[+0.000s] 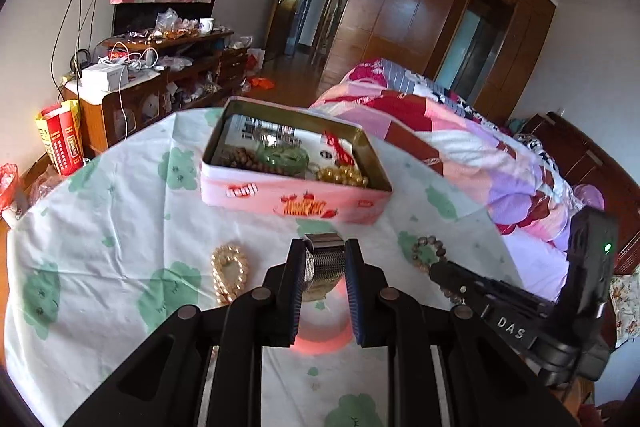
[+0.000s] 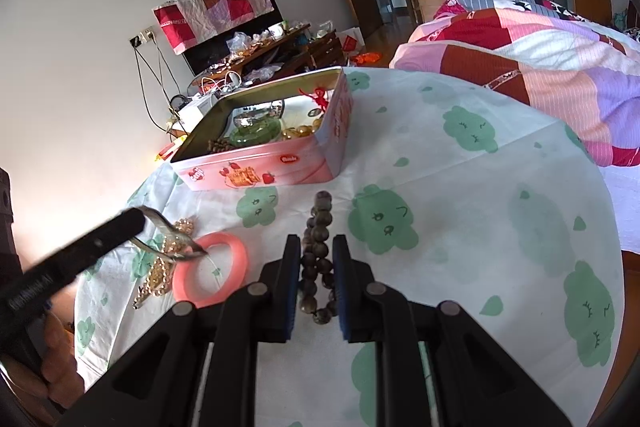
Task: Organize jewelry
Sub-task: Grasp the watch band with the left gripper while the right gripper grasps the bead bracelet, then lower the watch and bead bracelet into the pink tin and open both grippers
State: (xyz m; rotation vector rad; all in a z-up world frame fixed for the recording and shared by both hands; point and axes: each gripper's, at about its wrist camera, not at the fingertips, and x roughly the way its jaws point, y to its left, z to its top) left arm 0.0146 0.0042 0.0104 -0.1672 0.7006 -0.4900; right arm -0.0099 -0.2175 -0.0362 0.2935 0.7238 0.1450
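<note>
A pink tin box stands open on the table and holds several bracelets. My left gripper is shut on a silver mesh watch band and holds it above a pink bangle. A gold bead bracelet lies to its left. My right gripper is closed around a dark bead bracelet lying on the cloth. In the right wrist view the box is ahead to the left, with the pink bangle and gold beads under the left gripper.
The round table has a white cloth with green tree prints. A bed with a pink patchwork quilt lies right of the table. A cluttered wooden cabinet stands behind by the wall.
</note>
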